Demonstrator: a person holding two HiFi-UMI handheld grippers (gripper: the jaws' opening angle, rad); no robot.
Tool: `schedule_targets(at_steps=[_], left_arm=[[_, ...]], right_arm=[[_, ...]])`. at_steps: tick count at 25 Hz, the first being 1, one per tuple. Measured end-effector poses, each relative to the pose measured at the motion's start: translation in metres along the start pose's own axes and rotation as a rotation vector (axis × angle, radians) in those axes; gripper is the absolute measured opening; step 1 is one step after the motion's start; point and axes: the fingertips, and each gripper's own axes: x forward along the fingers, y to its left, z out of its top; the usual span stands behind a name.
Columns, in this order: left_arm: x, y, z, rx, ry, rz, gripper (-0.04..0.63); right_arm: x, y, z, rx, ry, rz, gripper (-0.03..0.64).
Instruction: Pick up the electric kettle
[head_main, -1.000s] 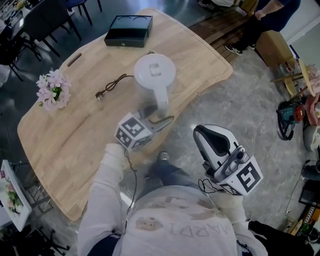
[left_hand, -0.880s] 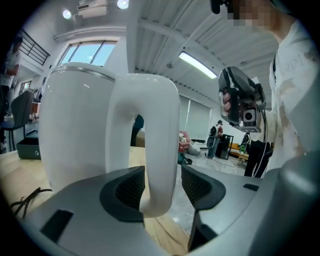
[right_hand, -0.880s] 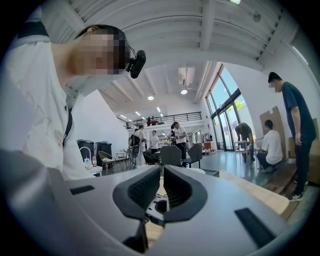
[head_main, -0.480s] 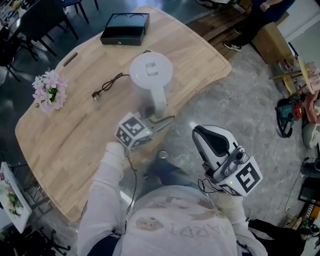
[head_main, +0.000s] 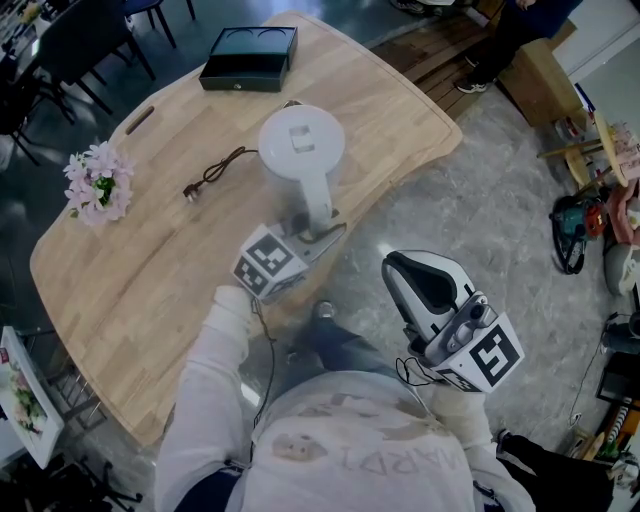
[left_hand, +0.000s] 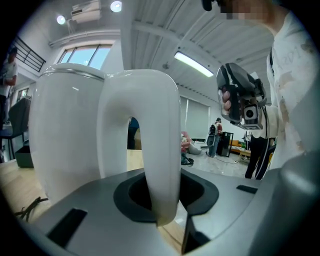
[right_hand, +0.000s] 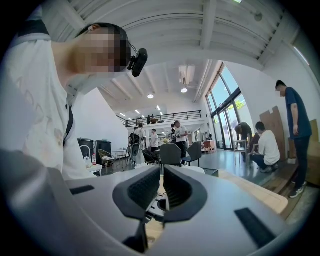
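The white electric kettle (head_main: 300, 145) stands upright on the wooden table (head_main: 130, 280), its handle (head_main: 320, 200) turned toward me. My left gripper (head_main: 318, 228) reaches level to that handle, and its jaws are closing around it. In the left gripper view the handle (left_hand: 160, 150) runs down between the dark pads of the left gripper (left_hand: 162, 200), which meet its sides, and the kettle's body (left_hand: 65, 135) fills the left. My right gripper (head_main: 400, 265) hangs off the table to the right, over the floor. In its own view the right gripper (right_hand: 161, 187) is shut with nothing held.
A black box (head_main: 248, 58) lies at the table's far edge. Pink flowers (head_main: 97, 180) sit at the left, and a loose power cord (head_main: 215, 172) lies left of the kettle. The table's curved edge runs just right of the kettle. Tools (head_main: 572, 235) lie on the floor.
The left gripper's jaws have drawn in from wide open around the kettle's handle. The right gripper has stayed where it was.
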Motion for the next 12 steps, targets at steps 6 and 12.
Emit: schedule_targets(at_steps=[6,12], left_arm=[[-0.0002,0.0018,-0.0036,0.013,0.011,0.018,0.095],[0.0067,0.003,0.0017,0.005,-0.003,0.056,0.095]], right_arm=[[-0.0025,0.0013,-0.0014,-0.005,0.007,-0.008,0.029],[-0.0052,-0.0001,-0.0017,-0.005,0.012,-0.017,0.029]])
